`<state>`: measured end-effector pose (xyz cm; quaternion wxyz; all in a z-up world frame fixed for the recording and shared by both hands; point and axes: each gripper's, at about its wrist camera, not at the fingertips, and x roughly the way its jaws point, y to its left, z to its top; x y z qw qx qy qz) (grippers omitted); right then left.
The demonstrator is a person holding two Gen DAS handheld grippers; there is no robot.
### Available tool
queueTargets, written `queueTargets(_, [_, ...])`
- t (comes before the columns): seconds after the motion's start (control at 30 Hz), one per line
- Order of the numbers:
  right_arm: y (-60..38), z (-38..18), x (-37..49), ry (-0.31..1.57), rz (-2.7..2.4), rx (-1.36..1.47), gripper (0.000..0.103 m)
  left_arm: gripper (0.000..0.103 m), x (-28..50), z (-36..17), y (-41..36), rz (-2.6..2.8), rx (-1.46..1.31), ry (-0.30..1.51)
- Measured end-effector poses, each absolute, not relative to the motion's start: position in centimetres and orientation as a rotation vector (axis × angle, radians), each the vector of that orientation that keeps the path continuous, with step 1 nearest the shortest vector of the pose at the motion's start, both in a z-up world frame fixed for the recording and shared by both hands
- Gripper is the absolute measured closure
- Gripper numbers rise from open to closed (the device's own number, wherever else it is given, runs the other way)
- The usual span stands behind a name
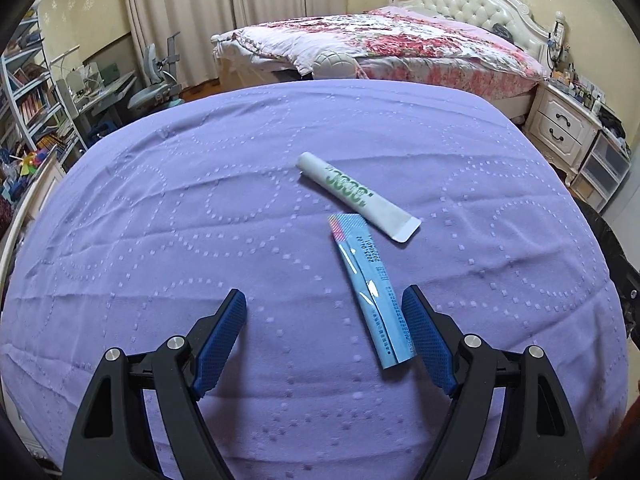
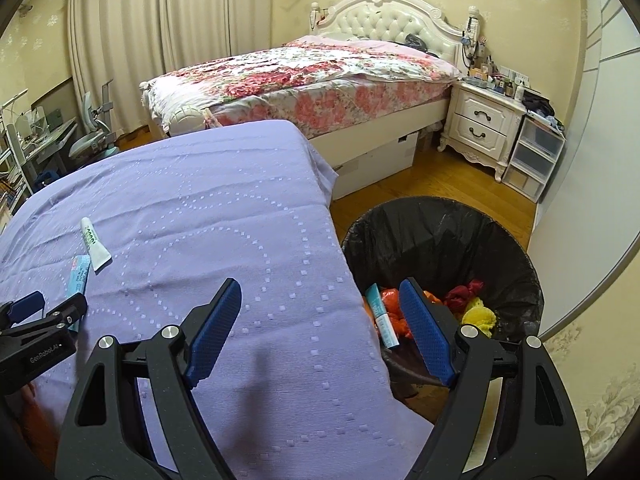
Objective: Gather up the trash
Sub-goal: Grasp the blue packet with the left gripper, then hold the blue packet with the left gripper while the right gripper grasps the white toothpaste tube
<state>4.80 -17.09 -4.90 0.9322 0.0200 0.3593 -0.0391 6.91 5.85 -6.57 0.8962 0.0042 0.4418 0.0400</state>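
A light-blue sachet point(image 1: 370, 292) lies on the purple cloth-covered table point(image 1: 160, 240), its near end between my left gripper's open jaws, close to the right finger. A white tube with green lettering point(image 1: 356, 196) lies just beyond it. My left gripper point(image 1: 324, 304) is open and empty, low over the cloth. In the right wrist view the sachet point(image 2: 79, 275) and tube point(image 2: 95, 244) lie at the far left, with the left gripper point(image 2: 44, 304) beside them. My right gripper point(image 2: 320, 292) is open and empty above the table's right edge, next to the black-lined trash bin point(image 2: 440, 236).
The bin holds a blue-white tube point(image 2: 382, 320), orange, red and yellow trash point(image 2: 476, 312). A floral bed point(image 2: 304, 76), a white nightstand point(image 2: 480, 128) and plastic drawers point(image 2: 532, 160) stand behind. A desk and chair point(image 1: 152, 84) and a bookshelf point(image 1: 28, 96) stand at the left.
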Motion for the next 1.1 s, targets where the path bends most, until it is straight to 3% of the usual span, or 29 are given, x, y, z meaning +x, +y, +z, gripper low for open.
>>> queueTargets(0.13, [-16.9,-5.2,4.8,0.741,-0.071,0.044,0.024,0.026,6.7,-6.5,5.9,0.066,0.006,0.910])
queueTargets(0.57, [-17.3,-5.3,4.8,0.742,-0.062,0.058,0.024,0.082,7.2,-6.6,4.8,-0.009,0.056,0.883])
queueTargets(1.1, [-12.1,-5.5,5.3,0.768,0.098,0.021,0.024,0.083,6.4,-6.1,9.1,0.062,0.029,0.867])
